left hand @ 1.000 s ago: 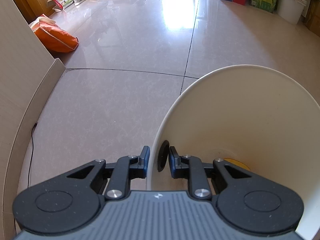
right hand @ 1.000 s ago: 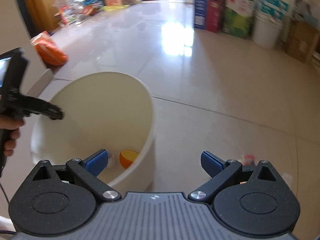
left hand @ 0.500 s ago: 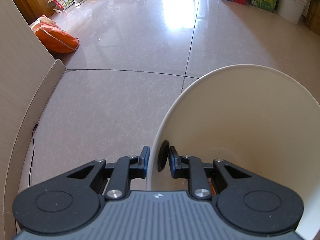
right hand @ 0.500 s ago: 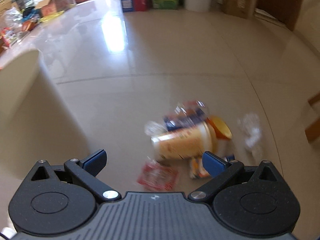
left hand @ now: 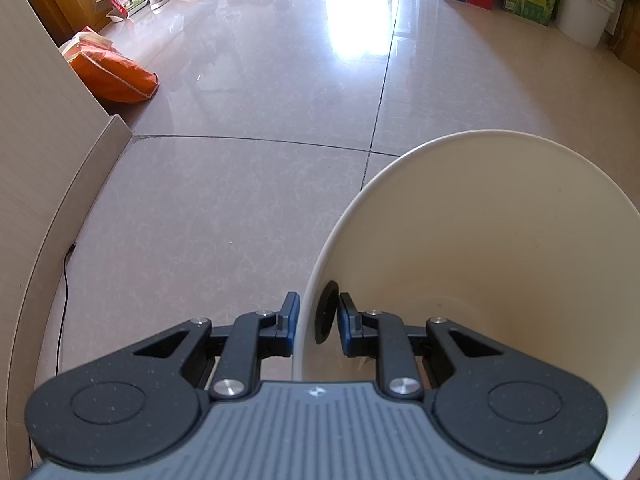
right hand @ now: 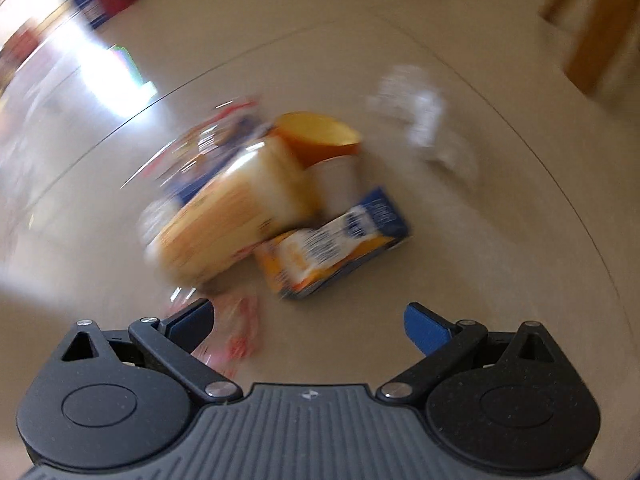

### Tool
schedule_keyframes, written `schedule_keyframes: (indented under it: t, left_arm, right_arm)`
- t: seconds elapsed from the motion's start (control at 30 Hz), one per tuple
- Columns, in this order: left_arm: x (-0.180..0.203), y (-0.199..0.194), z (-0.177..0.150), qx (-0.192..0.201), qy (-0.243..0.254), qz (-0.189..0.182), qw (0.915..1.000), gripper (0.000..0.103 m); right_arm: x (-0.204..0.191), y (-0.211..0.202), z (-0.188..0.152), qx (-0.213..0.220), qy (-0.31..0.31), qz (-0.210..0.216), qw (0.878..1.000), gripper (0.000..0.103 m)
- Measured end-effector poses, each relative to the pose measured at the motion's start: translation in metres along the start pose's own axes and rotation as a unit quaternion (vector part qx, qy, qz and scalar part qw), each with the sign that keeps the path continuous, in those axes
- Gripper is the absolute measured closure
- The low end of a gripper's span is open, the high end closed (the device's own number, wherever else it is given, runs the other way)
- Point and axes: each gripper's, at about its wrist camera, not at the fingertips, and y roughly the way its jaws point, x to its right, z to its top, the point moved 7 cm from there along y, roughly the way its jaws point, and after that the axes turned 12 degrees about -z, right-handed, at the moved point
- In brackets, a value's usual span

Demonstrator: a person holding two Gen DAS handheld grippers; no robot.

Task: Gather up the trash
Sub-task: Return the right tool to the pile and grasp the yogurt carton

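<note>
Motion blur smears floor trash pile point(right hand: 276, 196) beyond spread right tongs point(right hand: 310, 322).

The bin point(left hand: 500, 240) is being gripped at its near left rim by the left gripper point(left hand: 314, 320). A bag point(left hand: 116, 74) is lying far left on the floor point(left hand: 240, 200), against the wall. The carton point(right hand: 336, 242) is lying right of the tub point(right hand: 228, 216); crumpled paper point(right hand: 424, 120) is lying far right.

Motion blur smears the trash pile point(right hand: 280, 200); its labels are unreadable, and the bin point(left hand: 500, 240) runs off frame
</note>
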Motion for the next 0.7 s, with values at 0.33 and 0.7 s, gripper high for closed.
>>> schedule_keyframes:
  t: [0.33,0.7]
  left_arm:
    - [-0.001,0.001,-0.001,-0.001,0.000,0.000,1.0000,0.082]
    - [-0.001,0.001,-0.001,-0.001,0.000,0.002,1.0000,0.082]
  right_arm:
    - [0.030,0.052,0.036,-0.056,0.154,-0.035,0.986,0.004]
    - [0.024,0.082,0.024,-0.108,0.134,-0.072,0.982,0.010]
